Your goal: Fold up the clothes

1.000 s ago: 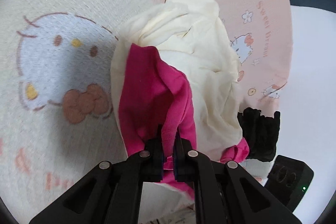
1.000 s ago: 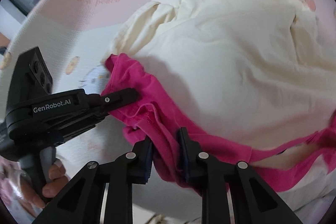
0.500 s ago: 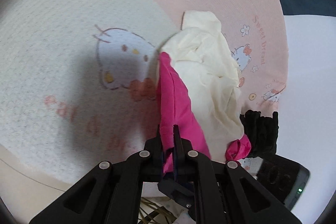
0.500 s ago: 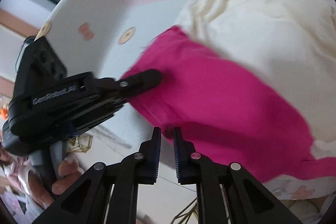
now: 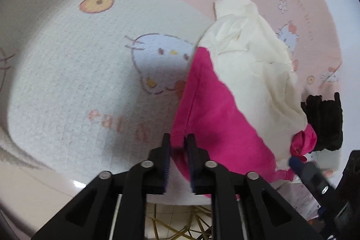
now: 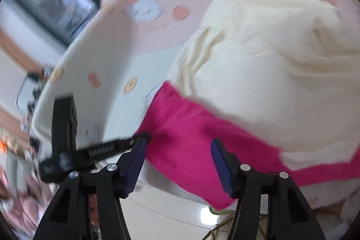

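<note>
1. While its jaws pinch a bunched corner of the pink garment (image 5: 216, 118), the left gripper (image 5: 178, 142) sits near the front edge of the tabletop (image 5: 67, 87).
2. That pink cloth runs from the pinched corner up and to the right, and lies partly under a cream garment (image 5: 252, 64).
3. Both pieces rest on a blanket (image 5: 94, 64) printed with cartoon cats, which covers the tabletop; its near part is white and its far part pink.
4. A black piece of cloth (image 5: 324, 123) lies just beside the cream garment, at the right edge of the blanket.
5. Seen from the right wrist, the right gripper (image 6: 178, 163) has its jaws spread wide and holds nothing; the pink garment's front edge lies just beyond them, though the view is blurred.
6. From the same view, the left gripper's black body reaches in from the left, its tip touching the pink cloth.
7. The cream garment is heaped in loose folds and fills the upper right of that view.
</note>
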The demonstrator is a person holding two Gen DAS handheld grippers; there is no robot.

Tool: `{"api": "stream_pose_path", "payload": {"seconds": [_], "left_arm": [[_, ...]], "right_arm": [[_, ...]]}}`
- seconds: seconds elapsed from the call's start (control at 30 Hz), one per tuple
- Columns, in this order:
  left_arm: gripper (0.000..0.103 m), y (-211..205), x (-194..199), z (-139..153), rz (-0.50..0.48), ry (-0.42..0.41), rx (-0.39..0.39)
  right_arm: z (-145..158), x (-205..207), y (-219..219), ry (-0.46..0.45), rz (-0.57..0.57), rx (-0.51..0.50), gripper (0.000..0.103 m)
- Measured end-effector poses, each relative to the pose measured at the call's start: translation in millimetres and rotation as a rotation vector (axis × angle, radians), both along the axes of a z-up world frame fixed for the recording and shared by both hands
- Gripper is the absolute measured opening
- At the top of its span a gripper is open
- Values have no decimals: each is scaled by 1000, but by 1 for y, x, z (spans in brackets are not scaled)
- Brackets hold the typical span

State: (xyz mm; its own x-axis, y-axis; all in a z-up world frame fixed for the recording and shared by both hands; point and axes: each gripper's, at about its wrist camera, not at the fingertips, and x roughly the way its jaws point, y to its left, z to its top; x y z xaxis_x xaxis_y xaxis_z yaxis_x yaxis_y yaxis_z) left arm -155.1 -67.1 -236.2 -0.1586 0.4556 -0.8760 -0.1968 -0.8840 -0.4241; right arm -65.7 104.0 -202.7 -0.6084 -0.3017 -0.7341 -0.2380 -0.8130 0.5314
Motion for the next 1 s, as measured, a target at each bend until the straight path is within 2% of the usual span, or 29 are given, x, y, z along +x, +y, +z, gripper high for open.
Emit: {"api": "stream_pose_path", "payload": {"seconds": [0.03,0.07,0.1,0.3,0.37,0.43,0.57,0.7,0.83,1.0], "left_arm": [[44,-3,1,1,13,-3,0],[72,-6,3,1,26,-6,0],[81,-9,5,2,39,-8,1],[82,-16,20,3,46,-28,-29],[82,-10,27,3,33,-6,-59],[82,-2,35,5,8,31,-105],[82,33,51,8,-153,155,-265],[82,64,69,12,-302,213,-304],[82,93,85,16,-445,294,-344],[82,112,102,11,-548,318,-372]], "right_arm": [[-1,4,7,-2,-22,-20,63],[-2,9,14,-4,-44,-40,64],[-4,13,21,-7,-65,-60,64],[-11,39,63,-20,-196,-180,64],[-13,47,75,-25,-235,-223,64],[-21,55,78,-29,-256,-310,64],[-36,70,77,-20,-303,-480,64],[-49,66,71,-63,-297,-481,65],[-67,60,65,-58,-278,-542,65],[-86,55,64,-74,-263,-545,65]]}}
